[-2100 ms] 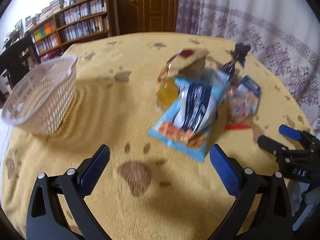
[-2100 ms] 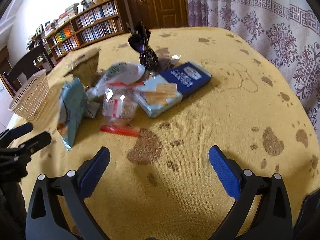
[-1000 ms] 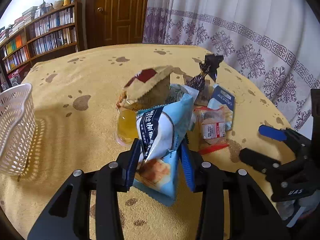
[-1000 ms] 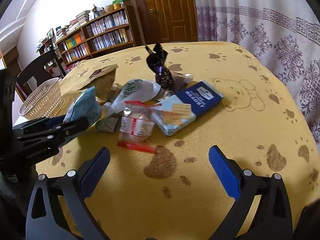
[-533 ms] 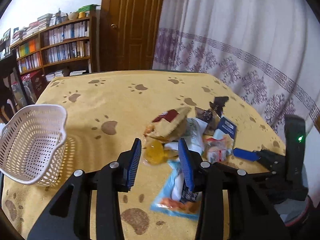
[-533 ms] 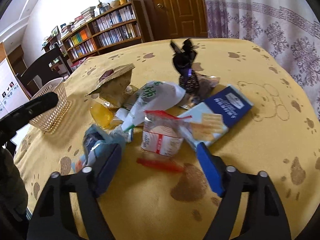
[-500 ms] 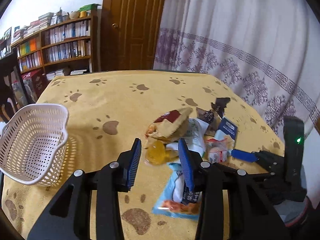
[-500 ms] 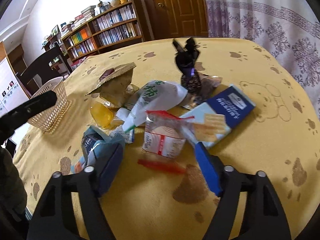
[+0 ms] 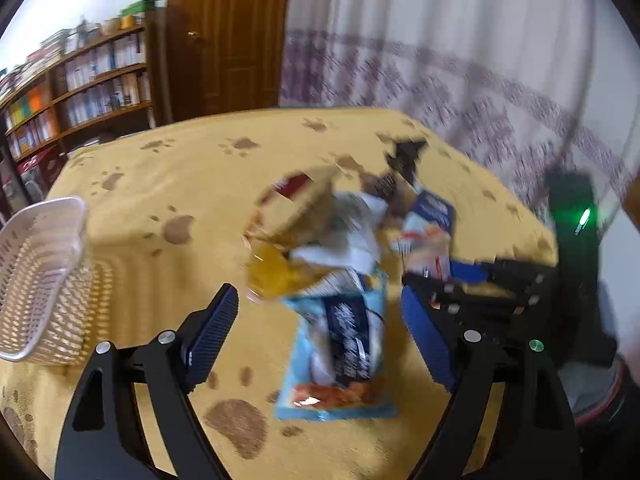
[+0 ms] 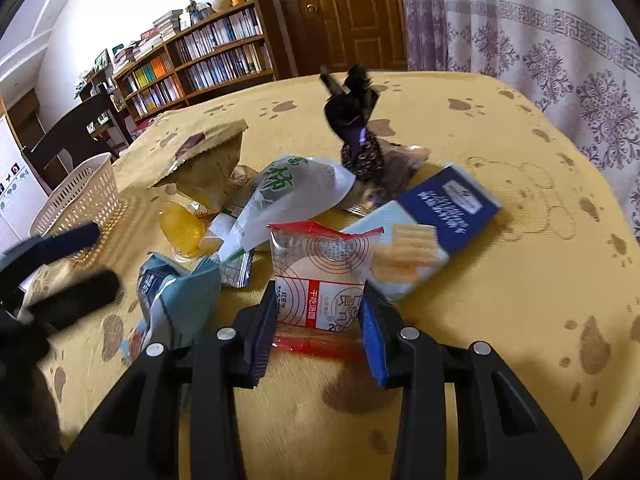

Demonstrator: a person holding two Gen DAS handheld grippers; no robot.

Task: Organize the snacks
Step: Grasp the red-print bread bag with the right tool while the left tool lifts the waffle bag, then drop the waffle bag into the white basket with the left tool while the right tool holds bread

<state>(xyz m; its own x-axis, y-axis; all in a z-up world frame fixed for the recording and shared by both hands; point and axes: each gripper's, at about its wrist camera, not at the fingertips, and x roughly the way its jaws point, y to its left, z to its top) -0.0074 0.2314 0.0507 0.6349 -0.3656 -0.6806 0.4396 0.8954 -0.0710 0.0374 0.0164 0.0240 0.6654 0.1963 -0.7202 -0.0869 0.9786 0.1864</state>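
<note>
A light blue snack bag (image 9: 340, 344) lies flat on the yellow tablecloth (image 9: 160, 168), below and between the fingers of my left gripper (image 9: 320, 328), which is open and holds nothing. My right gripper (image 10: 318, 330) is shut on the lower end of a clear noodle packet with red edges (image 10: 320, 268). Behind the packet lies the pile: a white and green bag (image 10: 296, 192), a blue cracker box (image 10: 440, 208), a brown paper bag (image 10: 208, 160), a yellow jelly cup (image 10: 182, 224) and a dark wrapped bundle (image 10: 356, 120). The left wrist view is blurred.
A white lattice basket (image 9: 40, 280) stands at the table's left edge, also seen as the basket (image 10: 80, 196) from the right. A dark chair (image 10: 72, 136), bookshelves (image 10: 208, 60) and a curtain (image 10: 540, 40) surround the table.
My left gripper opened wide above the blue bag, which now lies on the cloth. My right gripper moved in to the red-edged packet and closed on it.
</note>
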